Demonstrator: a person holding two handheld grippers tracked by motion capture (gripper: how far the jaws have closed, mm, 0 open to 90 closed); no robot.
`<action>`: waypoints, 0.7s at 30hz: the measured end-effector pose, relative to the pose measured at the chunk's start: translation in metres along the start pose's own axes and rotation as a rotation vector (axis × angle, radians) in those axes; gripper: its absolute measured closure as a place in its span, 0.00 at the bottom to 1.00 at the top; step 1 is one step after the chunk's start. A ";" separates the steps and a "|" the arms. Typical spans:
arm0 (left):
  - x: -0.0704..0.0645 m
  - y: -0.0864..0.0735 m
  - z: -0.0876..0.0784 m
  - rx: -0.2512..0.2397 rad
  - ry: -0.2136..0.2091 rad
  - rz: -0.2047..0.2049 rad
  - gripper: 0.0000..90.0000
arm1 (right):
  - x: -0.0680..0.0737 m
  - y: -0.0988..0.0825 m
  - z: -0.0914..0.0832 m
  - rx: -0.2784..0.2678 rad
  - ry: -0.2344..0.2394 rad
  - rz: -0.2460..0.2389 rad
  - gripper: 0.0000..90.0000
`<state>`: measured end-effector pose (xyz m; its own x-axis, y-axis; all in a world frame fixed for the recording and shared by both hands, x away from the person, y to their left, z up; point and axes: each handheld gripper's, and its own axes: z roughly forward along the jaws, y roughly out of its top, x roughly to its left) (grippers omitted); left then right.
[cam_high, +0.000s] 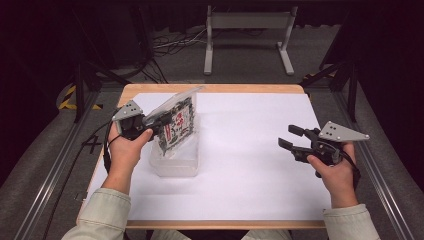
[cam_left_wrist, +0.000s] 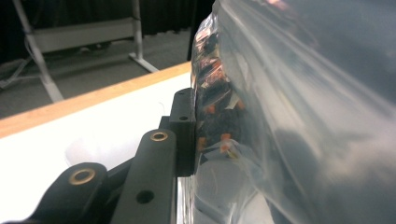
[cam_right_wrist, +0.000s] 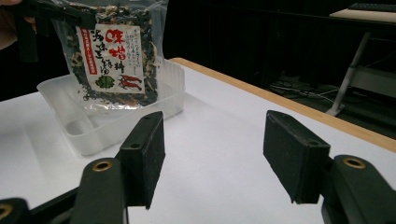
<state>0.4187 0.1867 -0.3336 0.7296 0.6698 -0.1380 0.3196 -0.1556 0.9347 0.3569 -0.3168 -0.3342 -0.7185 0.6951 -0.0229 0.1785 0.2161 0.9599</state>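
Note:
A clear packet (cam_high: 179, 120) of dried food with a red-lettered label stands tilted, its lower end inside a clear plastic tub (cam_high: 175, 167). My left gripper (cam_high: 161, 120) is shut on the packet's upper left side. In the left gripper view one black jaw presses flat on the packet (cam_left_wrist: 219, 93), and the film hides the other jaw of the left gripper (cam_left_wrist: 194, 133). My right gripper (cam_high: 291, 137) hovers open above the white sheet at the right, with nothing between its fingers. The right gripper view looks past the open right gripper (cam_right_wrist: 215, 154) at the packet (cam_right_wrist: 114, 60) and the tub (cam_right_wrist: 88, 130).
A white sheet (cam_high: 250, 165) covers most of the wooden table (cam_high: 215, 88). Between the tub and the right gripper lies bare sheet. Beyond the far edge stand a grey metal frame (cam_high: 247, 22) and cables on the floor. Rails run along both sides.

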 end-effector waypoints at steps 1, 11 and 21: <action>0.001 0.000 0.000 0.003 -0.003 0.001 0.80 | 0.000 0.000 0.000 0.001 0.000 0.000 0.44; 0.007 -0.003 -0.006 0.056 0.011 -0.027 0.77 | 0.000 0.000 0.002 0.003 0.004 0.002 0.44; -0.003 -0.017 -0.028 -0.044 0.085 0.008 0.18 | -0.005 -0.008 0.004 0.014 0.000 0.013 0.39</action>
<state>0.3943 0.2081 -0.3399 0.6774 0.7283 -0.1036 0.2858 -0.1308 0.9493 0.3617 -0.3189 -0.3427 -0.7161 0.6979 -0.0100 0.1976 0.2164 0.9561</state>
